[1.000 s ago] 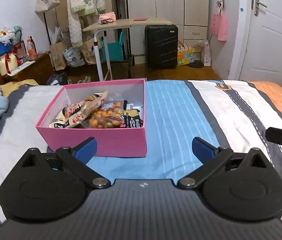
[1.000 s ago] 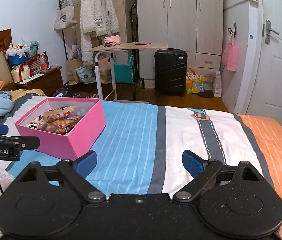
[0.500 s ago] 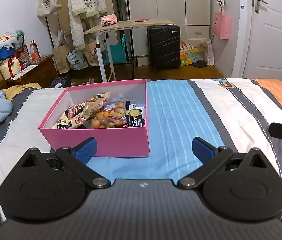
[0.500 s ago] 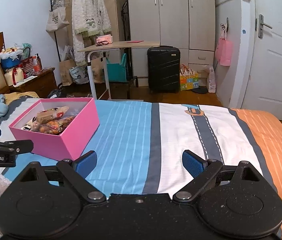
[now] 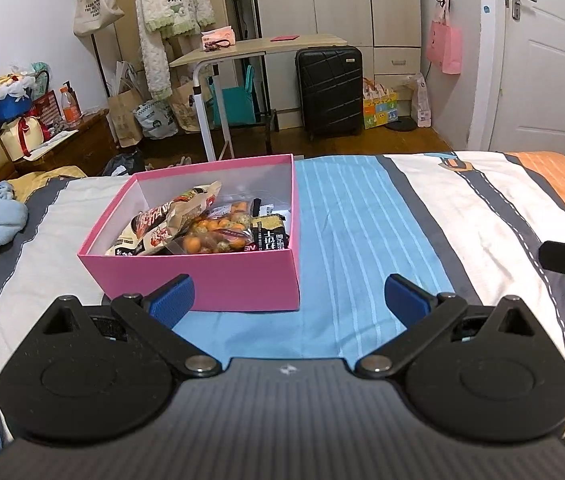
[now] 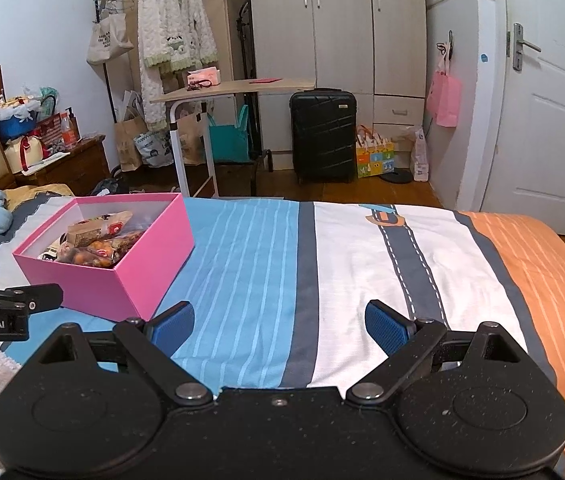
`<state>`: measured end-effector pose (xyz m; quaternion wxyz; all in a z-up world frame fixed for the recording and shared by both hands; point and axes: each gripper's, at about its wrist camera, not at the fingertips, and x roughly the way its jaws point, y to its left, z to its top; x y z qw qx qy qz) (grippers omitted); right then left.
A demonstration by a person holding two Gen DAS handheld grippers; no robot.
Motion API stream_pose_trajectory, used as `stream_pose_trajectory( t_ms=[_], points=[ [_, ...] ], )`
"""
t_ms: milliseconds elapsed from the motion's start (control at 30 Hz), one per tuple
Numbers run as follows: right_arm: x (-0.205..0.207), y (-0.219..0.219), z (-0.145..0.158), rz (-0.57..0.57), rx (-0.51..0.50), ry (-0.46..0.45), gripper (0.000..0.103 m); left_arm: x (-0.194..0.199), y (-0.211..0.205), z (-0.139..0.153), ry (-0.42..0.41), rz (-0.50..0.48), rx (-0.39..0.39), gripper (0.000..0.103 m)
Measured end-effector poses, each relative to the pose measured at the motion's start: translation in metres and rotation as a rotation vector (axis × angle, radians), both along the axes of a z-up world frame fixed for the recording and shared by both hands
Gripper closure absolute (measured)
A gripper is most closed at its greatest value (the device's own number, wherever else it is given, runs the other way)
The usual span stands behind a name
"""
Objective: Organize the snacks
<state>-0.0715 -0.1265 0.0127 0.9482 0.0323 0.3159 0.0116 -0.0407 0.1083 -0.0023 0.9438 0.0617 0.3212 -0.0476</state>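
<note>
No item is being seen displaced since a second ago. Snack packets (image 5: 198, 228) are being kept in the pink box (image 5: 218, 280). Left gripper (image 5: 288, 296) and right gripper (image 6: 278, 320) are being held spread, empty.

Left gripper (image 5: 288, 299) and right gripper (image 6: 278, 323), both wide apart, empty.

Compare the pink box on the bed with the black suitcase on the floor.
The pink box is open-topped and holds snack packets; the black suitcase is closed. The box is plain, smooth pink; the suitcase is black with ridged diagonal lines. The box sits low on the striped bedspread; the suitcase stands upright by the wardrobe. Both are box-shaped containers.
</note>
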Motion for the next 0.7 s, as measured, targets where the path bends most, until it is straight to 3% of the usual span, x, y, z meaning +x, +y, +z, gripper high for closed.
stream_pose_trajectory(
  t_ms=[700],
  points=[
    [0.0000,-0.0006,-0.0004,0.003,-0.006,0.004,0.008,0.0002,0.0052,0.0007,0.013,-0.008,-0.038,0.000]
  ],
)
